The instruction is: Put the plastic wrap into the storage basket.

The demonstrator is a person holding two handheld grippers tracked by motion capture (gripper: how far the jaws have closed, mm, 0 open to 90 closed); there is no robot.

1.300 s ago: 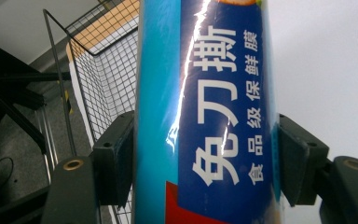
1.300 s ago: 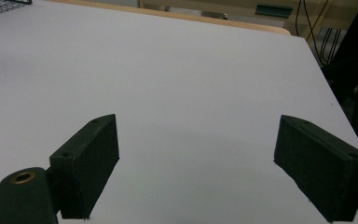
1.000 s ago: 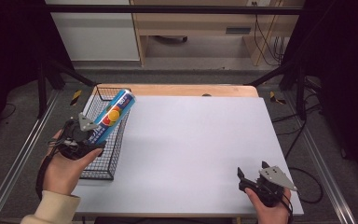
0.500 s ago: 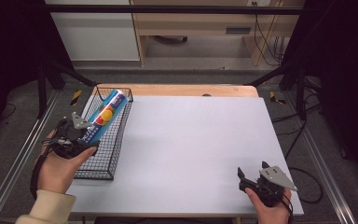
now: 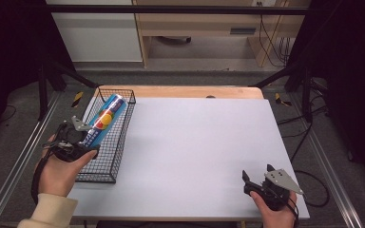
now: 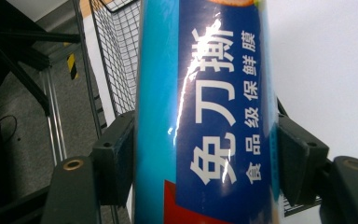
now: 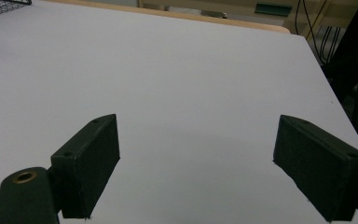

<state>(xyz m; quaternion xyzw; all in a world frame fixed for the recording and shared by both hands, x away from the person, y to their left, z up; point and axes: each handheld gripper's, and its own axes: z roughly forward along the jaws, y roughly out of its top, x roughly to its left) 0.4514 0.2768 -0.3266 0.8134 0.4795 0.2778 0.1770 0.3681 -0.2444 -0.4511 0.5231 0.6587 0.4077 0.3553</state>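
A blue box of cling film (image 5: pixel 103 119) with Chinese print lies slanted over the black wire basket (image 5: pixel 119 128) at the table's left edge. My left gripper (image 5: pixel 78 137) is shut on the near end of the box. In the left gripper view the cling film box (image 6: pixel 205 116) stands between both pads (image 6: pixel 114 158), which press its sides. My right gripper (image 5: pixel 259 178) rests at the table's near right corner, open. The right gripper view shows its jaws spread wide over bare white table, and the right gripper (image 7: pixel 196 158) holds nothing.
The white table top (image 5: pixel 199 142) has a wooden strip (image 5: pixel 185 91) along its far edge. A metal frame rail (image 5: pixel 21 161) runs along the left side below the table. The basket's corner (image 7: pixel 4 7) appears far off in the right gripper view.
My left gripper has carried the cling film box leftward and lower, down toward the wire basket. The right gripper has stayed still.
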